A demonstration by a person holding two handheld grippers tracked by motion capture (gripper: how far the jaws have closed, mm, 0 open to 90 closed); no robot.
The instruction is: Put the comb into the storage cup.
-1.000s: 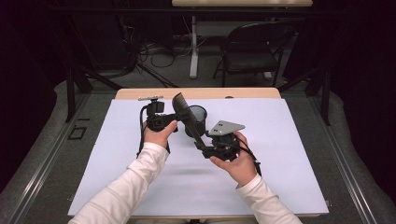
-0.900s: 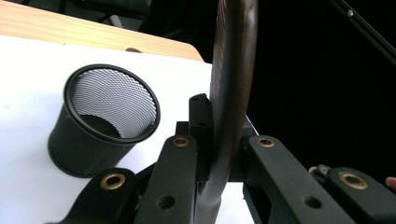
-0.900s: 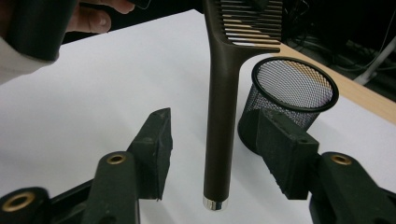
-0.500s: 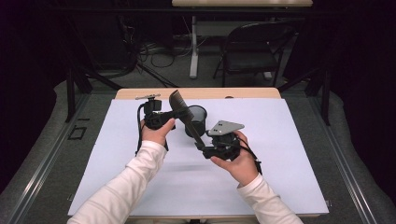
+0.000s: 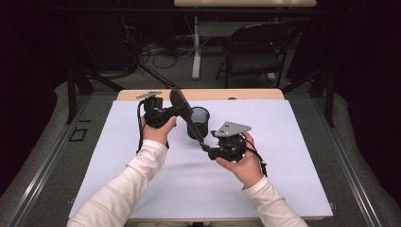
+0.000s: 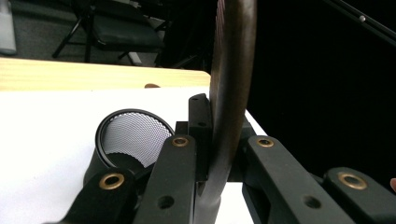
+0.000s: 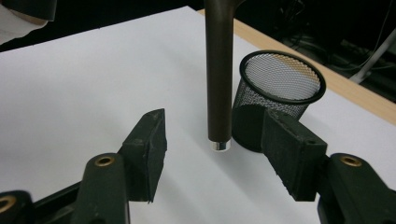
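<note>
Two tools share the work: my left tool (image 5: 174,111) is clamped on the wide head of a long dark-brown metal shoehorn-like utensil (image 5: 187,118), while my right tool (image 7: 212,156) has just been opening, its pads now clear of the handle end between them. Near the worktop's (image 5: 283,189) far edge stands the black wire-mesh cup (image 5: 199,121). By my judgement, the handover is done; dropping it into the cup remains.

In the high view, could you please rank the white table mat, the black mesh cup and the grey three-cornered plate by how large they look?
1. White table mat, by far the largest.
2. Black mesh cup, partly hidden.
3. Grey three-cornered plate; it looks close to the cup in size, so this order is unsure.
</note>
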